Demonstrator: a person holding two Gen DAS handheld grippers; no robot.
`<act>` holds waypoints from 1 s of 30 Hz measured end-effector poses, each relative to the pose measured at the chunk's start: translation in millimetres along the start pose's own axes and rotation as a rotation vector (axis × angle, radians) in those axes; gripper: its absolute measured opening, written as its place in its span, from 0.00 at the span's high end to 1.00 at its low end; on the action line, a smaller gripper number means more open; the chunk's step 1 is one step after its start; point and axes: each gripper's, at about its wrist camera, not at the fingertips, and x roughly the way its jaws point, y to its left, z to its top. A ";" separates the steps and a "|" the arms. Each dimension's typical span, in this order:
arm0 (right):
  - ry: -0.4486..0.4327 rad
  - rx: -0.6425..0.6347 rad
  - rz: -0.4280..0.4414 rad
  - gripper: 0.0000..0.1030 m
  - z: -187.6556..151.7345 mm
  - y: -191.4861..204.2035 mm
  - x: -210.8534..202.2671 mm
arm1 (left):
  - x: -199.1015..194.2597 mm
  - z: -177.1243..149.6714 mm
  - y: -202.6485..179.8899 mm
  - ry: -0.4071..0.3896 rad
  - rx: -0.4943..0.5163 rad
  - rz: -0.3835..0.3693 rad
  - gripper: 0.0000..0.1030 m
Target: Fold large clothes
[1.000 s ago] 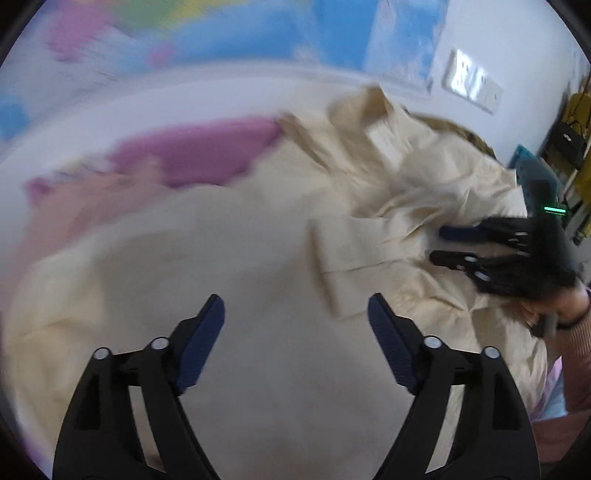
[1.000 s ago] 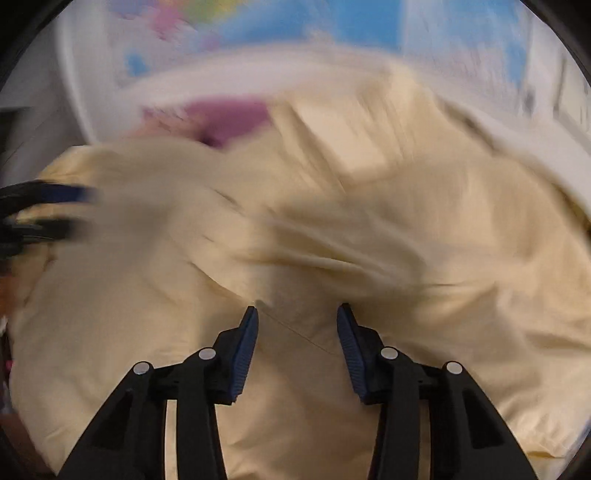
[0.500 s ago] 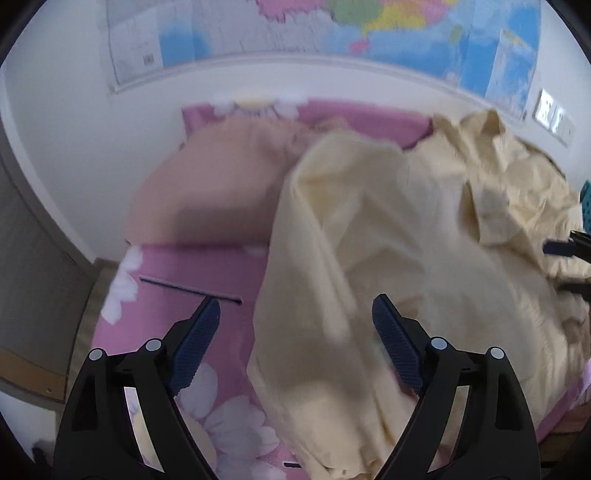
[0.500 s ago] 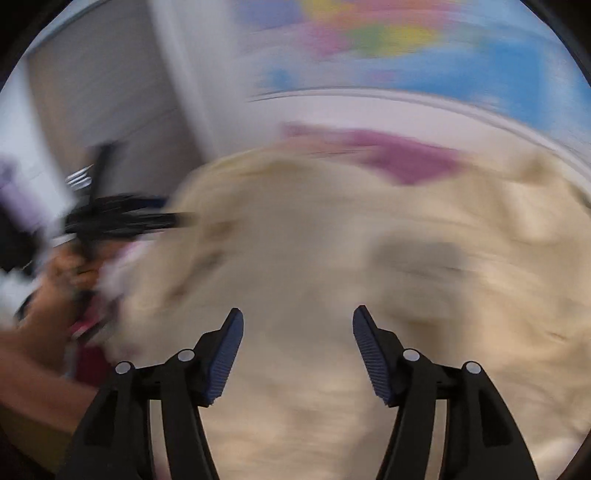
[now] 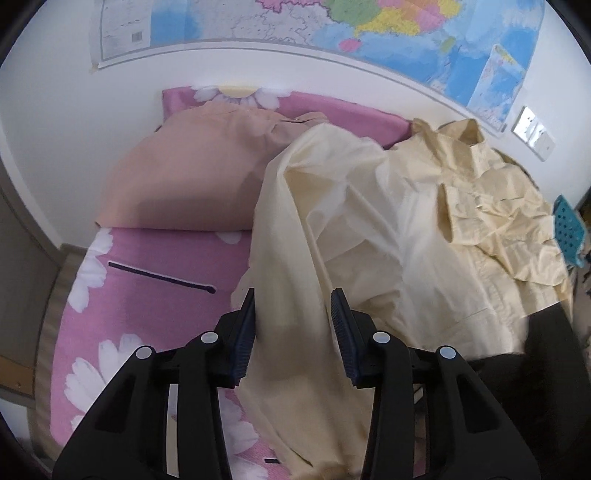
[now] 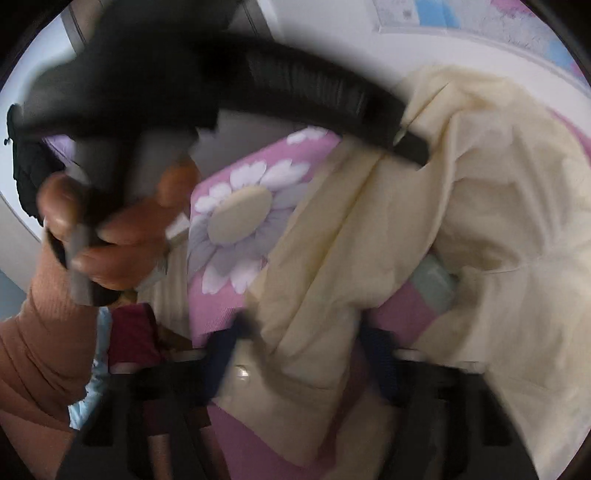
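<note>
The cream shirt [image 5: 388, 236] lies rumpled over the pink floral bed [image 5: 147, 295] beside a peach pillow [image 5: 184, 177]; the left gripper [image 5: 293, 325] has just been closing — a sleeve fold sits between its fingers; the right gripper [image 6: 306, 354], blurred, has been closing too — cloth between, grip unclear.

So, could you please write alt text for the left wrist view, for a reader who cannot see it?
A cream shirt lies crumpled on a pink flowered bedsheet, one long fold of it running between the two fingers of the left gripper, whose jaws have just been closing. A peach pillow lies behind, under a wall map.
</note>
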 end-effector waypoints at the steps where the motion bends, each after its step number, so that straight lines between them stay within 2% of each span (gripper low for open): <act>1: 0.002 -0.003 0.001 0.79 0.0 1.7 -1.9 | -1.7 1.2 0.0 0.001 -0.001 -0.010 0.62; 4: -0.058 0.010 0.088 0.83 5.0 -4.0 -34.2 | -11.8 6.8 -0.9 -0.007 0.004 -0.041 0.62; 6: -0.132 0.001 0.123 0.85 12.0 -11.3 -76.0 | -30.2 14.6 0.4 -0.050 -0.014 -0.116 0.56; 7: -0.165 0.002 0.130 0.86 12.6 -18.0 -97.0 | -42.1 19.0 0.9 -0.087 -0.022 -0.167 0.50; 8: -0.198 0.011 0.132 0.86 15.3 -25.4 -120.1 | -56.2 23.8 2.3 -0.134 -0.032 -0.253 0.41; 10: -0.256 0.037 0.133 0.86 18.5 -44.5 -163.7 | -78.4 32.3 2.6 -0.209 -0.044 -0.372 0.33; 13: -0.336 0.073 0.075 0.86 14.3 -70.1 -229.2 | -96.4 44.0 -8.7 -0.277 -0.016 -0.372 0.33; 15: -0.366 0.101 0.010 0.86 6.4 -89.0 -268.8 | -96.4 49.1 -23.0 -0.291 0.011 -0.361 0.33; 18: -0.382 0.137 -0.101 0.86 -13.8 -115.5 -304.9 | -74.5 54.8 -57.9 -0.246 0.086 -0.323 0.33; 22: -0.342 0.230 -0.218 0.86 -53.5 -167.9 -337.0 | -26.9 53.5 -108.0 -0.143 0.204 -0.288 0.33; 25: -0.273 0.334 -0.251 0.85 -86.8 -209.6 -326.8 | 13.6 45.7 -140.4 -0.054 0.266 -0.281 0.33; 27: -0.231 0.435 -0.247 0.83 -110.1 -239.8 -311.7 | 45.9 38.9 -163.9 0.009 0.318 -0.232 0.33; 29: -0.163 0.521 -0.251 0.74 -131.1 -262.0 -293.7 | 68.3 34.5 -175.5 0.058 0.349 -0.199 0.33; 30: -0.151 0.554 -0.250 0.65 -136.8 -270.1 -288.0 | 83.4 31.5 -180.3 0.099 0.354 -0.194 0.33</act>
